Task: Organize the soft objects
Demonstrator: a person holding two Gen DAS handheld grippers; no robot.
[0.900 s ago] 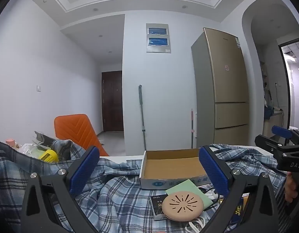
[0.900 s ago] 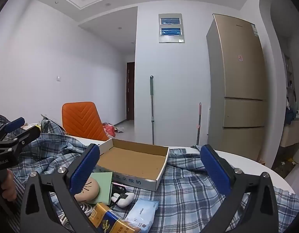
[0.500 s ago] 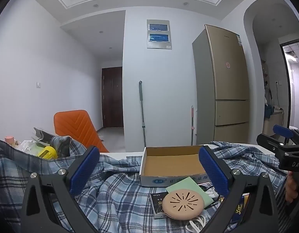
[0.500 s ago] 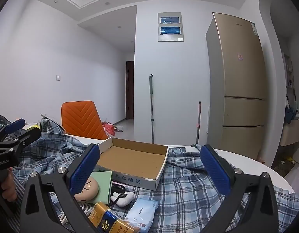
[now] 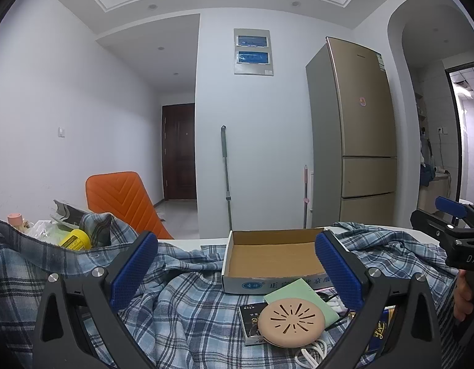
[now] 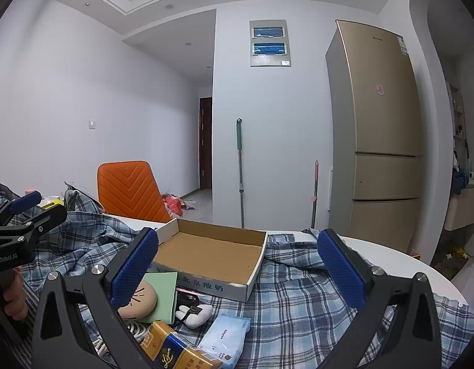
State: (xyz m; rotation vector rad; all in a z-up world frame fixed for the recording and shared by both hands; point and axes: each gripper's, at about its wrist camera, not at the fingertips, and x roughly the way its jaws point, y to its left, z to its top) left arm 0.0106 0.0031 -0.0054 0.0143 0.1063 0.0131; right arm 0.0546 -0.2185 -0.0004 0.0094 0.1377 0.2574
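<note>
Plaid shirt (image 5: 181, 301), one rumpled blue garment, covers the round table (image 6: 400, 255) below and ahead of both tongs, stretching left to right. Left gripper (image 5: 237, 269) and right gripper (image 6: 238, 266) each gape wide, holding nothing, hovering above it side by side; neither looks nearer. One empty cardboard box (image 6: 212, 253) rests on the cloth between them, one tan round pouch (image 5: 291, 321) just in front.

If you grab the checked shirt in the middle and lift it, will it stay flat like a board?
Probably not. The shirt lies in soft folds and wrinkles, so it would likely droop on both sides. The box and a tissue pack rest on it, so lifting may drag or tip them. It looks thin, so likely light.
</note>
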